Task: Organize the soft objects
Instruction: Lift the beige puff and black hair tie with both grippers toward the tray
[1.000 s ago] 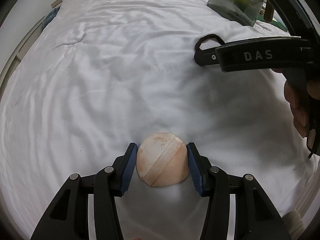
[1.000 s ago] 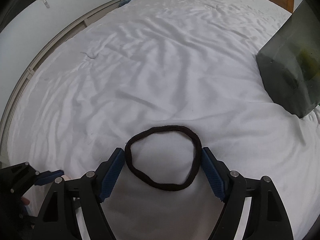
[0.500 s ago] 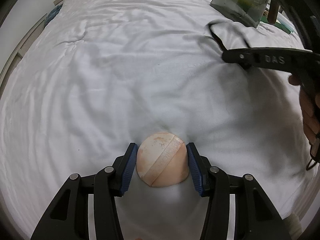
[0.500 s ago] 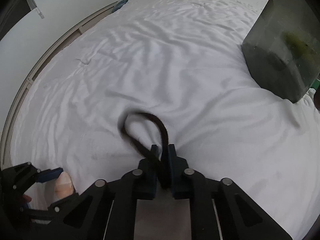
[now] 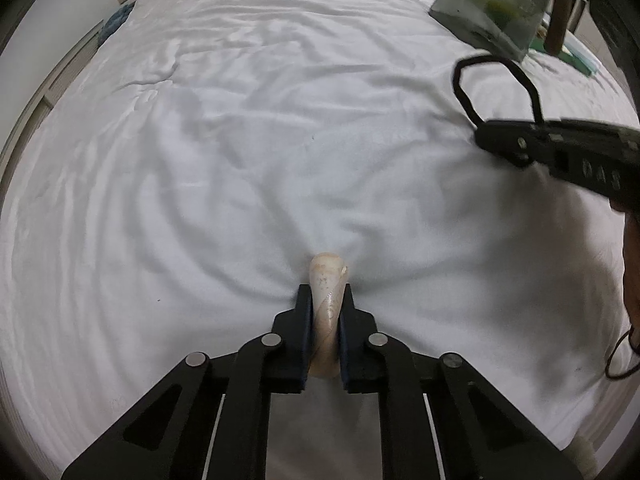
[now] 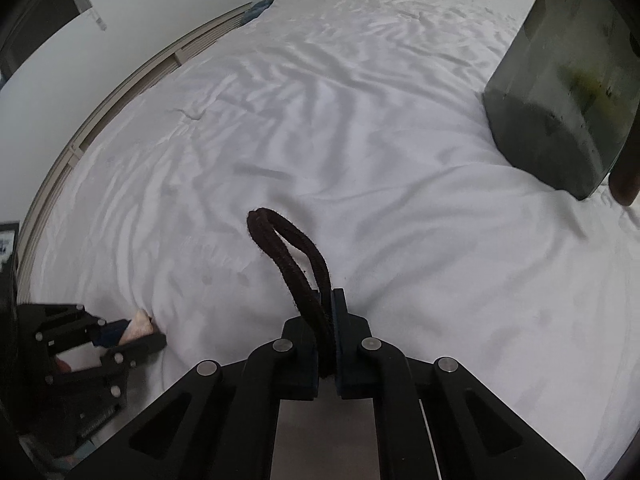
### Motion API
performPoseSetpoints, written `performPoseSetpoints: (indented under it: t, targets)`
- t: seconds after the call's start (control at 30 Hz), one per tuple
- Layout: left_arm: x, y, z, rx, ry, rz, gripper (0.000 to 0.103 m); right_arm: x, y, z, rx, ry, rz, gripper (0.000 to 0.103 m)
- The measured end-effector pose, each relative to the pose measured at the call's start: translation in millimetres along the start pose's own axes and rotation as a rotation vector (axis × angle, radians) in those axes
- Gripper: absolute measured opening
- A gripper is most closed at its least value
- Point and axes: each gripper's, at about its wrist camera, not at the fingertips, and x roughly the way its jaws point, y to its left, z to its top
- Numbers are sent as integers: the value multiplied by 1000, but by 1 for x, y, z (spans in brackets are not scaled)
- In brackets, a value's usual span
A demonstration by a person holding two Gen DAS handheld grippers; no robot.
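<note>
A beige round foam pad (image 5: 326, 272) is squashed flat and upright between the blue pads of my left gripper (image 5: 325, 292), whose jaws are closing tight on it, low on the white bedsheet (image 5: 240, 140). My right gripper (image 6: 326, 294) closes on a black hair band (image 6: 288, 248), and the folded loop sticks up out of the jaws above the sheet. From the left wrist, that right gripper (image 5: 486, 136) hangs at the right edge with the band (image 5: 486, 59) looping above it. From the right wrist, the left gripper (image 6: 136, 332) and its pad (image 6: 140, 318) sit at lower left.
A dark translucent box (image 5: 492, 4) stands on the bed at the far right (image 6: 560, 100), with a brown post (image 5: 558, 20) beside it. The bed's left edge meets a pale rail and wall (image 6: 120, 92). A hand (image 5: 632, 280) holds the right tool.
The left jaws have squeezed the round pad flat. The right jaws shut on the band, folded it into a narrow loop and carried it off the sheet toward the box.
</note>
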Motion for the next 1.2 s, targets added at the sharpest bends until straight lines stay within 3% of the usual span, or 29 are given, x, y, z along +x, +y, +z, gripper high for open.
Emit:
performPoseSetpoints:
  t: [0.37,0.67,0.9,1.2]
  targets:
    - [-5,5,17,-69,38,-21,6,-14,-1,-11,-25,2,13,4]
    - [-35,3,40,-61,2,-14,6,-34,-7,-16,-21,-21,57,4]
    - [-68,-57,62,25,-25,-71,6,-75,-39,-24,25,-21,70,4]
    - [-104,-187,121,147,-79,-226,6,-168,-146,-30,108,-36,-50,4]
